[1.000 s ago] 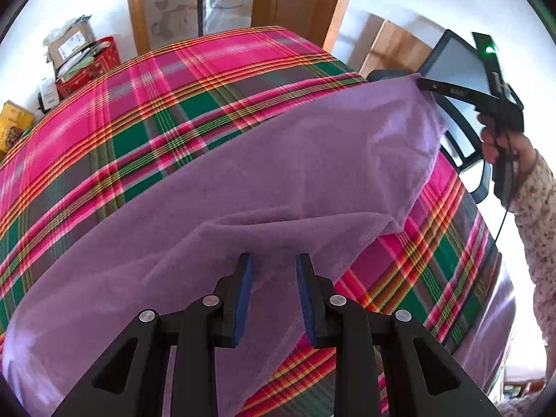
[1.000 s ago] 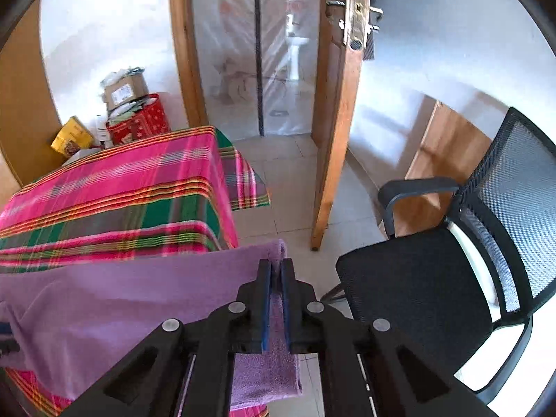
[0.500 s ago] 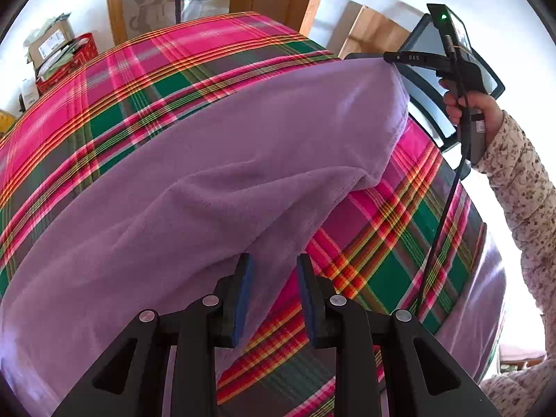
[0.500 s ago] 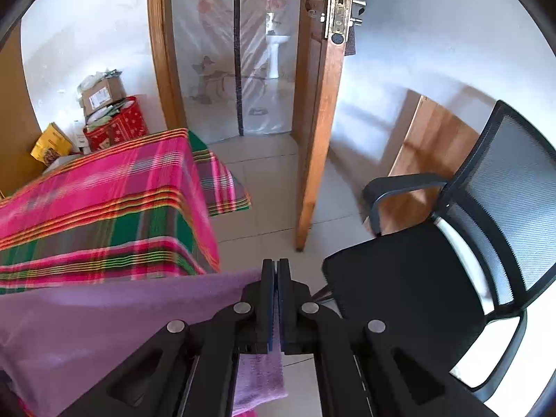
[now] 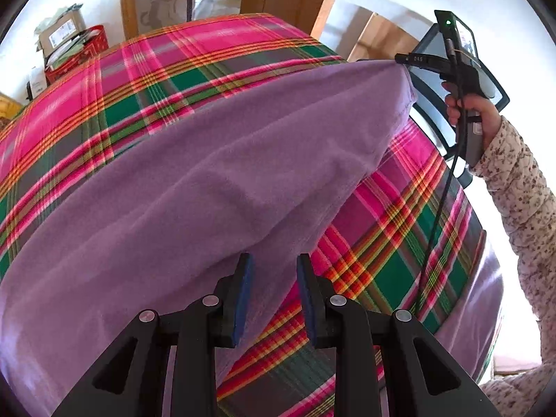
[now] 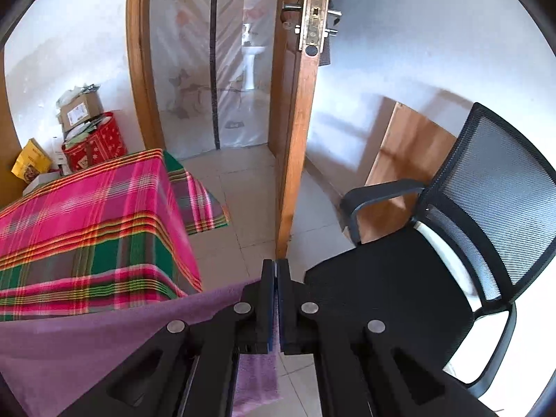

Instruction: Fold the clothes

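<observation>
Nearest the left camera, the left gripper [image 5: 272, 269] hangs over the near edge of the purple cloth [image 5: 194, 187]. Its blue pads [image 5: 243, 288] stand partly apart, as they did a second ago; the cloth's fold lies under and between them, but the pads do not press on it, so this hand holds nothing.

Under the cloth, the plaid table [image 5: 392, 243] shows more at the lower right than it did a second ago. The cloth's right flank now rises in a taut ridge from the table to its far right corner, where the right gripper [image 5: 405, 60] pinches it, held by a hand [image 5: 469, 111] in a flowered sleeve. That corner sits a little further left and higher over the table than before.

The right camera confirms the grip: the right gripper [image 6: 277, 271] has drawn its jaws from a thin gap to fully together, and only a sliver of cloth [image 6: 62, 344] shows between them, with a tail of it hanging below. Beyond lie the table [image 6: 93, 229], a door [image 6: 295, 121] and a chair [image 6: 434, 278].

I judge that the grip on the corner has just firmed up and the corner is starting its carry across the table, so the first fold is under way, not yet laid. The left hand looks ready to pin or take the near edge.
</observation>
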Available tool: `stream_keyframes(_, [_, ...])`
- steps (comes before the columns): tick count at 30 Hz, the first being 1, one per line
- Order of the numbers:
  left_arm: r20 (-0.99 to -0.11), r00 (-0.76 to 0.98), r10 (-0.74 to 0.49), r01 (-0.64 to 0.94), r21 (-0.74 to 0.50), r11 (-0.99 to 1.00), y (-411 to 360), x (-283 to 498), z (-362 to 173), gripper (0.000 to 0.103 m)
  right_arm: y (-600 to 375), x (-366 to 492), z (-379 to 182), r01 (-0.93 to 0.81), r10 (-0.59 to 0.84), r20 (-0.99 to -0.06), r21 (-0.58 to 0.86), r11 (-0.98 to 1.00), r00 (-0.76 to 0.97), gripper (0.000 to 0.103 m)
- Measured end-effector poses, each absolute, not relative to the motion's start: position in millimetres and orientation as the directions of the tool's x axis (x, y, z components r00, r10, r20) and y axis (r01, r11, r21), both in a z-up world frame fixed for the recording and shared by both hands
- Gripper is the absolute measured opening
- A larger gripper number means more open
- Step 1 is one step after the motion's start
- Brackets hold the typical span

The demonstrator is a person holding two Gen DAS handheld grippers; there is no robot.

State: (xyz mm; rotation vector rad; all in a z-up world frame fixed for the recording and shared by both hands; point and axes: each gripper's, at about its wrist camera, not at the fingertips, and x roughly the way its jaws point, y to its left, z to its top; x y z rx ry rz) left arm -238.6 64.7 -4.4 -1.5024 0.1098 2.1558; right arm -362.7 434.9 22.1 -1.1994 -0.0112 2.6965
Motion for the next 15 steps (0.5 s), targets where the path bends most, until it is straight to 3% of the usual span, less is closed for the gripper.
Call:
stream_keyframes(4, [-0.895,-0.270,0.354,-0.457,-0.204,-0.866,65.7,-235.0,-2.5,0.027,429.0,-358.2,13.0,-0.162,0.169,-0.755,-0.084,-0.983,-0.633,0.002])
stream_keyframes(7, [-0.892,-0.318,0.322,-0.473,-0.145,-0.869,70.6,-227.9,2.5,0.027,433.4,-343.6,18.8,-0.145,0.094,-0.746,0.003,-0.989,-0.659,0.011])
stream_keyframes(10, [-0.877,-0.380,0.295,-0.488,-0.081,-0.869,79.6,-223.3,8.1,0.027,421.6,-319.4,28.4,-0.017,-0.021,-0.727,0.045,-0.999,-0.687,0.024])
stream_keyframes(15, [-0.849,-0.453,0.271,-0.553,0.030,-0.832,108.9,-216.8,14.6,0.027,372.8,-270.4,36.1,0.276,-0.167,-0.718,-0.036,-0.960,-0.676,0.032])
